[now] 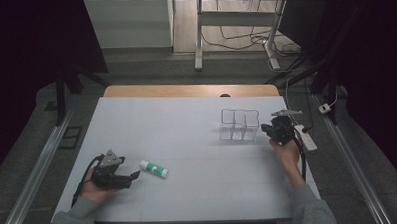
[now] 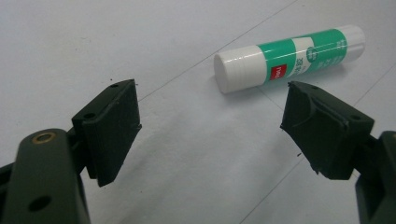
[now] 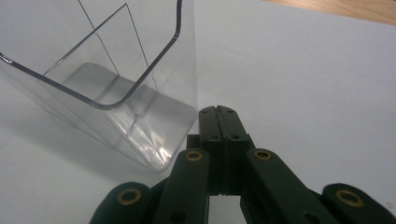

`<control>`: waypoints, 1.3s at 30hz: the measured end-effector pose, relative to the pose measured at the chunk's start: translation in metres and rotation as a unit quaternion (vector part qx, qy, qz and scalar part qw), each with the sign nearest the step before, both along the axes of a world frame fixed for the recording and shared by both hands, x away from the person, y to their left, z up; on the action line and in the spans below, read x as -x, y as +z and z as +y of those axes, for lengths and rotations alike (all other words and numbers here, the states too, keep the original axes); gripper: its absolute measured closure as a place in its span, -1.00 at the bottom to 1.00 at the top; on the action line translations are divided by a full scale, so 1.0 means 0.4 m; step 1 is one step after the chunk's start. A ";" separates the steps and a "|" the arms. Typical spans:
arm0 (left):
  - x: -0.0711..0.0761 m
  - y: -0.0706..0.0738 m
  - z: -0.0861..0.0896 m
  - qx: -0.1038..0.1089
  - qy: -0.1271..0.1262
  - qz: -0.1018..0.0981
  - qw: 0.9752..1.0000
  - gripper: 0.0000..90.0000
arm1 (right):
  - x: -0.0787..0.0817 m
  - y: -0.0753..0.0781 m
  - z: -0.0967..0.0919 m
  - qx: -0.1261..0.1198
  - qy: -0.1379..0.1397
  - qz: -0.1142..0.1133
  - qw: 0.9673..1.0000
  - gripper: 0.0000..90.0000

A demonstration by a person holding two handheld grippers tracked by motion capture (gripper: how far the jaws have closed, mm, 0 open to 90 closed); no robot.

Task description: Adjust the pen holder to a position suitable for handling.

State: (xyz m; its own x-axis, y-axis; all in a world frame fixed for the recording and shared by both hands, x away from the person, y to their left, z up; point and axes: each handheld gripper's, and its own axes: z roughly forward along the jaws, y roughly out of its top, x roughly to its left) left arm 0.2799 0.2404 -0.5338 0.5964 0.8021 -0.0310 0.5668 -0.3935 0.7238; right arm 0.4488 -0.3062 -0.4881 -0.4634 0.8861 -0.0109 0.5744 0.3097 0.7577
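A green-and-white glue stick point(image 1: 154, 168) with a white cap lies on its side just ahead of my spread left jaws. A clear divided box point(image 1: 239, 124) stands upright beside my right jaws.

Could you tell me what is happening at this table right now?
A person sits at a white table with a two-jaw gripper in each hand. The left gripper is open and points at a green and white glue stick lying on its side just ahead of the jaws, not yet gripped. The right gripper is shut and empty, resting beside a clear divided plastic container that stands upright near the table's right side. Nothing is inside the container as far as the views show.
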 end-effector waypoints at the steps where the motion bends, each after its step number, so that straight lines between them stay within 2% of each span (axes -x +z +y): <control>1: 0.000 0.000 0.000 0.000 0.000 0.000 1.000 -0.58 | 0.000 0.000 0.000 0.000 0.000 0.000 1.000 0.97; 14: 0.002 -0.001 -0.002 -0.003 -0.002 0.001 1.000 -0.58 | -0.005 -0.017 0.032 0.016 0.018 -0.003 1.000 0.97; 16: 0.002 -0.001 -0.002 -0.003 -0.003 0.001 1.000 -0.58 | -0.005 -0.018 0.038 0.024 0.017 -0.005 1.000 0.97; 19: 0.002 -0.001 -0.002 -0.004 -0.004 0.001 1.000 -0.58 | -0.005 -0.019 0.036 0.019 0.017 -0.003 1.000 0.97; 28: 0.001 -0.002 -0.004 -0.004 -0.005 0.003 1.000 -0.58 | -0.005 -0.020 0.039 0.021 0.012 -0.005 1.000 0.97; 39: 0.001 -0.003 -0.005 -0.007 -0.007 0.005 1.000 -0.58 | -0.001 -0.020 0.077 0.023 0.033 -0.009 0.999 0.97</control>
State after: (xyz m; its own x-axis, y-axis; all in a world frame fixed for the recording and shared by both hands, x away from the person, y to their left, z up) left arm 0.2794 0.2384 -0.5351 0.6073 0.7941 -0.0250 0.5677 -0.4117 0.7129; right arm 0.4493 -0.2753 -0.4962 -0.5193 0.8525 -0.0598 0.5391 0.3810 0.7511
